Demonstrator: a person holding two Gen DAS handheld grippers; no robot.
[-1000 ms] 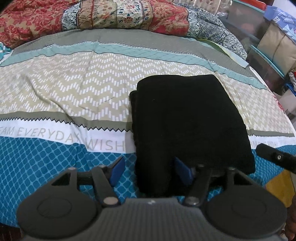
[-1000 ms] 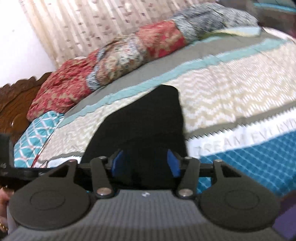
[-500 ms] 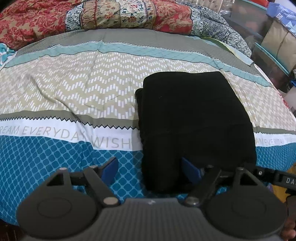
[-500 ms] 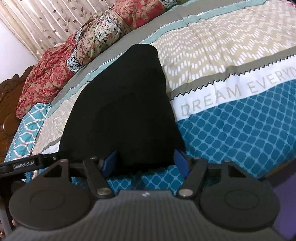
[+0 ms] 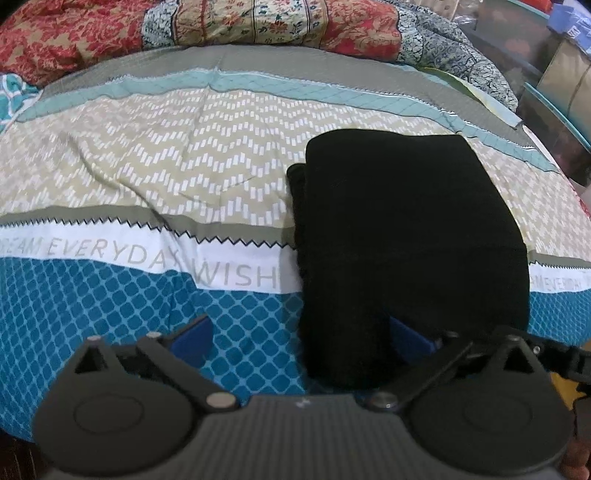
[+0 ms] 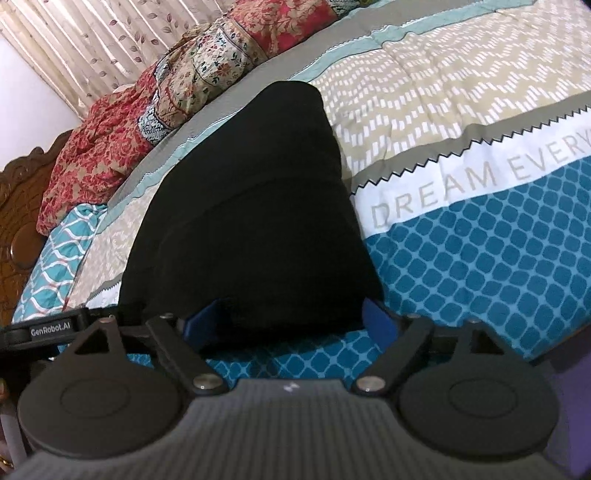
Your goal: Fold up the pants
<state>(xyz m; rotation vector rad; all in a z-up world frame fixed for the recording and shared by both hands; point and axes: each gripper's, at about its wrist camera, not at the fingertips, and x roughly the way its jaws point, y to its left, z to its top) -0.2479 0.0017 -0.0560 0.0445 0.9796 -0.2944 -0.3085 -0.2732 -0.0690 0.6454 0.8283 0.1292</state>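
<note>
The black pants (image 5: 406, 240) lie folded into a compact rectangle on the patterned bedspread (image 5: 147, 177). My left gripper (image 5: 301, 338) hovers at their near left corner. Its jaws are opening wide: the left pad is over bare bedspread and the right pad sits by the cloth without pinching it. In the right wrist view the pants (image 6: 251, 203) stretch away from my right gripper (image 6: 291, 319). Its jaws are opening too, and the near edge of the cloth lies loose between the blue pads. Each view shows the other gripper's body at its edge.
A rolled red and floral quilt (image 5: 236, 26) lies along the far side of the bed. A carved wooden headboard (image 6: 18, 206) and curtains (image 6: 92, 40) stand beyond it. Storage boxes (image 5: 554, 92) line the bed's right side. The bed's near edge is just below both grippers.
Both grippers' jaws have spread wider and no longer pinch the near edge of the pants. The right gripper dipped down toward the bed; the pants stay flat.
</note>
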